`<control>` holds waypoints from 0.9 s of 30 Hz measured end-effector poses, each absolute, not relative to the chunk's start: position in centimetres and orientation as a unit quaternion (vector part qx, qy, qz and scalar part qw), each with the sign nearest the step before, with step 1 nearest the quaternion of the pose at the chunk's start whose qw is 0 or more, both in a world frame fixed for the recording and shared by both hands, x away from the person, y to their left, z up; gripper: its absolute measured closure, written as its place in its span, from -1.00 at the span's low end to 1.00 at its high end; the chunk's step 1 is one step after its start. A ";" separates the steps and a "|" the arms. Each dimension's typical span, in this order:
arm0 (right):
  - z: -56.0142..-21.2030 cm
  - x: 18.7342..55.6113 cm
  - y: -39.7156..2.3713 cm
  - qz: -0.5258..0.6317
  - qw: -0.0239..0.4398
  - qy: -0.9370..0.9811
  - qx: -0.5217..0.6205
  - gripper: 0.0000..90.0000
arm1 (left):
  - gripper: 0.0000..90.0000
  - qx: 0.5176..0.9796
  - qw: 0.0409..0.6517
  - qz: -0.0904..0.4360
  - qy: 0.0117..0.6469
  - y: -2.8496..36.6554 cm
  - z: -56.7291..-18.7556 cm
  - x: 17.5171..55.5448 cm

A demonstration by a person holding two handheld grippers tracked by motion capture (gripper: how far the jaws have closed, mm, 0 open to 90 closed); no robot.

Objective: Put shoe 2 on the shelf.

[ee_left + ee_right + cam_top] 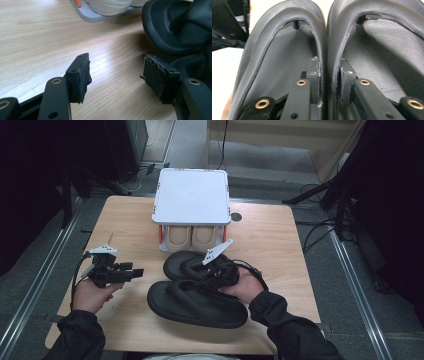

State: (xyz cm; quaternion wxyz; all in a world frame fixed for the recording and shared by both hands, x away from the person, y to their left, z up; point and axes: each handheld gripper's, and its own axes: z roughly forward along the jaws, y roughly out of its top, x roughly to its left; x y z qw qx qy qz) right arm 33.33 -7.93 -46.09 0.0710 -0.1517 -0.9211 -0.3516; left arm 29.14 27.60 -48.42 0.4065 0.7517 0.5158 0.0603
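Note:
Two black thong sandals lie side by side on the wooden table (280,250), one nearer me (200,309) and one farther (181,264). My right gripper (214,279) reaches over them from the right. In the right gripper view its jaws (329,72) stand one inside each sandal, shut on the two neighbouring straps, the left strap (322,37) pressed against the right strap (334,37). My left gripper (136,271) hovers low over the table's left part, left of the sandals, open with nothing between its fingers (116,72). A sandal's toe end (175,30) shows just beyond its right jaw.
A white, flat-topped shoe rack (192,195) stands at the table's far middle, with a pair of beige shoes (192,236) on its lower shelf. Its grey base (92,17) and a beige shoe (110,6) show in the left gripper view. Bare wood lies left and right.

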 end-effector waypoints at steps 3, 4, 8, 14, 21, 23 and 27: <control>-45.2 34.0 -7.4 -0.355 0.078 -0.921 -0.139 0.69 | -0.14 0.747 0.406 0.064 0.523 28.1 -48.5 28.6; -44.7 34.3 -7.2 -0.357 0.080 -0.921 -0.130 0.69 | -0.14 0.744 0.408 0.067 0.525 28.1 -48.5 28.5; -43.1 35.0 -6.6 -0.364 0.082 -0.921 -0.114 0.69 | -0.14 0.743 0.405 0.069 0.529 28.5 -48.5 27.9; -40.5 36.0 -5.8 -0.370 0.080 -0.921 -0.097 0.69 | -0.15 0.736 0.402 0.070 0.540 29.0 -48.6 27.2; -36.8 37.0 -4.9 -0.382 0.085 -0.916 -0.084 0.68 | -0.15 0.733 0.403 0.072 0.544 29.3 -48.6 26.8; -35.7 37.4 -4.6 -0.385 0.084 -0.915 -0.082 0.68 | -0.15 0.733 0.403 0.072 0.543 29.3 -48.6 26.8; -33.5 38.0 -4.1 -0.391 0.076 -0.914 -0.075 0.68 | -0.15 0.735 0.403 0.072 0.541 29.1 -48.7 26.8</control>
